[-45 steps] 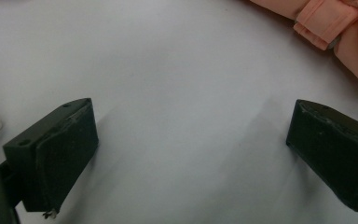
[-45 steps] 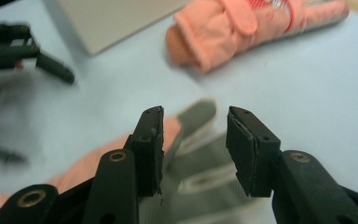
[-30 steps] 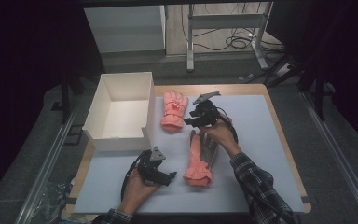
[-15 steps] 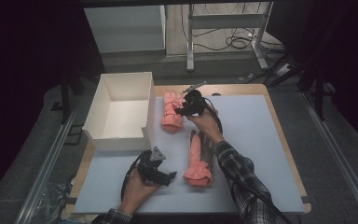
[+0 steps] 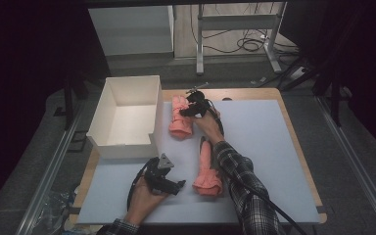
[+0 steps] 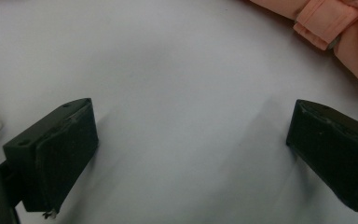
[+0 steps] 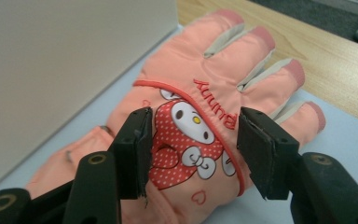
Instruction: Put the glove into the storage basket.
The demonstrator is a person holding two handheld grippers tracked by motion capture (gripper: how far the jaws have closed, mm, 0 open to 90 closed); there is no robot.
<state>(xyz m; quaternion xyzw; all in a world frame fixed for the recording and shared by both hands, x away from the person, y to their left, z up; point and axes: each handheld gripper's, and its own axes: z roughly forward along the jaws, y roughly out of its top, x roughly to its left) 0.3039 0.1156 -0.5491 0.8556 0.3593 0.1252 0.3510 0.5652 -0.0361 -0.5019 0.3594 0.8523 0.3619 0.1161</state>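
A person at a table reaches the right gripper (image 5: pixel 190 108) over the far glove (image 5: pixel 181 117), which lies on the grey mat (image 5: pixel 264 137) just beside the white box (image 5: pixel 122 117), at that box's right wall. In the right gripper view the two black jaws stand apart, poised above the printed back of the far glove (image 7: pixel 205 126), one at each side of the cartoon patch; whether the pads already touch the fabric cannot be told, and nothing is clamped.

The step in hand looks like the approach for a pick-up, with the open-topped box the likely destination. The next move calls for lowering the jaws onto the padded back, closing them on a fold of fabric thick enough to hold, then lifting clear of the box wall before swinging over its opening. A shallow pinch could let the soft glove slip free.

The left gripper (image 5: pixel 165 182) rests on the mat in front of the box, toward the person, jaws wide apart and holding nothing; its own view shows bare mat between the pads (image 6: pixel 56 149) and the cuff of the near glove (image 6: pixel 340 32) at the upper edge.

The count: two salmon-pink gloves, the near glove (image 5: pixel 206 169) lying in front and to the right of the box; one box; two grippers; one mat.
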